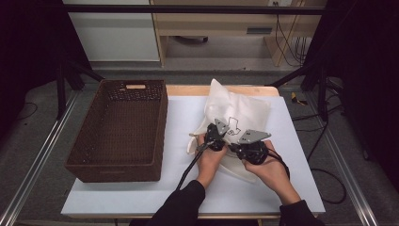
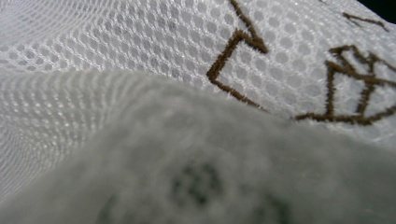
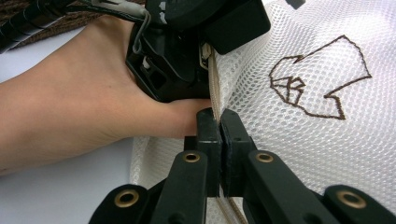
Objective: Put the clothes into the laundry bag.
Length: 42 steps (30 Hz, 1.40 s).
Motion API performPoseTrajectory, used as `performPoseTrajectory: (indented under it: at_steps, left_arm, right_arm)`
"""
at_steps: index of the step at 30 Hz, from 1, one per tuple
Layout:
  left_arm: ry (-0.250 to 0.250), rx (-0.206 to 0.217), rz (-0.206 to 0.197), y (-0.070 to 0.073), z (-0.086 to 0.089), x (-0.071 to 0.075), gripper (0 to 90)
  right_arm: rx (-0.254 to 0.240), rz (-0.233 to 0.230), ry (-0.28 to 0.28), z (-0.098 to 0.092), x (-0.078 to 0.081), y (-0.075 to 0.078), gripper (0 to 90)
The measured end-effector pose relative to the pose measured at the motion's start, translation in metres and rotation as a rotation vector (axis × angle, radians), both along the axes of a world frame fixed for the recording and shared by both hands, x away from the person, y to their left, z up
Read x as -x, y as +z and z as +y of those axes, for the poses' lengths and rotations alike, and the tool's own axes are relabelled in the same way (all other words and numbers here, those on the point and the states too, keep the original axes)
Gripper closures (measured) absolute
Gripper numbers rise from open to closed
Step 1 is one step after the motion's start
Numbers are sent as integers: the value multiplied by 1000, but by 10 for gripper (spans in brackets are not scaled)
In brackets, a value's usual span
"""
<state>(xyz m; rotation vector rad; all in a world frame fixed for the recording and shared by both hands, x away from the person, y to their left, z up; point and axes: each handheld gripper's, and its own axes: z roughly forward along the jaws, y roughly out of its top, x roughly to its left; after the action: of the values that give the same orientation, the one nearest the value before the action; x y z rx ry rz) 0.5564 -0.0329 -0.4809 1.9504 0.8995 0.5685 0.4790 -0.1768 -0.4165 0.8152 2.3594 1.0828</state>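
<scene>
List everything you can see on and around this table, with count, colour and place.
mesh bag: one, white with brown embroidered outline, right of table centre, edge pinched by both grippers
wicker basket: one, dark brown, left half of table
table: one, white top, wooden far edge
cabinet: one, white, on the floor beyond the table
left gripper: one, black, shut on the mesh bag
right gripper: one, black, shut on the bag's seam
hands: two, dark sleeves, near edge

A white mesh laundry bag with a brown embroidered outline and a beige zipper edge lies rumpled on the table, at three o'clock from the basket.
</scene>
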Motion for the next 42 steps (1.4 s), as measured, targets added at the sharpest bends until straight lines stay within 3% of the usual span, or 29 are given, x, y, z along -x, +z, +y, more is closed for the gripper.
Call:
performPoseTrajectory:
  at_steps: [11,16,19,25,31,37,41,42]
  left_arm:
    - [-25,15,15,1,4,3,900]
    - [-34,13,-2,4,12,10,900]
    - [-40,25,-2,6,21,19,900]
    - [-66,-2,-13,10,42,40,900]
    - [-80,2,-10,15,55,52,900]
    - [-93,20,-39,29,73,71,900]
    - [-89,31,-57,37,85,83,899]
    - [-84,37,-59,38,88,85,866]
  right_arm:
    - [1,6,-4,-2,-3,-2,884]
    - [-6,5,-3,-3,-4,-3,884]
    - [-1,2,-2,-2,-4,-5,884]
    - [10,-19,2,0,-3,-7,882]
    - [6,-19,0,-2,-3,-6,882]
    - [30,-20,9,3,-4,-10,880]
    - [77,-35,14,11,-4,-17,878]
    - [112,-42,15,15,-4,-22,877]
